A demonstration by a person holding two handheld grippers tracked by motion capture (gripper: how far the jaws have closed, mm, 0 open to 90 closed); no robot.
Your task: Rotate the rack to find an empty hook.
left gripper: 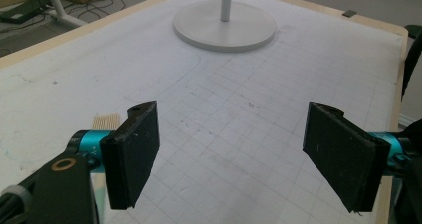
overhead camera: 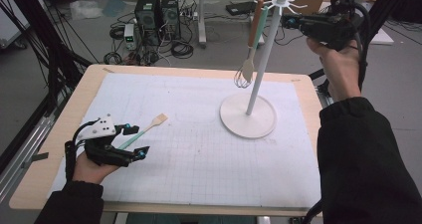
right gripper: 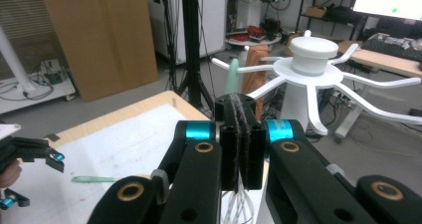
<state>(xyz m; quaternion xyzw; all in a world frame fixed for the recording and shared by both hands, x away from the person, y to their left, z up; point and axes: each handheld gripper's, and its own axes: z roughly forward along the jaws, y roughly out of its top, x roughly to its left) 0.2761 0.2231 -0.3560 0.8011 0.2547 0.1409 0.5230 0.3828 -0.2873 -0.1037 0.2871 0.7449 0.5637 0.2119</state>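
Green-handled spatula [overhead camera: 144,129] lies between the left claw's [overhead camera: 137,140] apart jaws; the right claw [overhead camera: 287,21], pressed together, hovers by the rack [overhead camera: 259,74].

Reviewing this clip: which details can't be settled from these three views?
- Right gripper, right gripper view: jaws shut; whether they pinch the whisk wires below stays unclear, its own arms cover them.
- Which rack hook carries the whisk: high view, too small, top cut by the edge.
- Spatula handle end: high view, hidden behind the left gripper; left gripper view, mostly behind one jaw.
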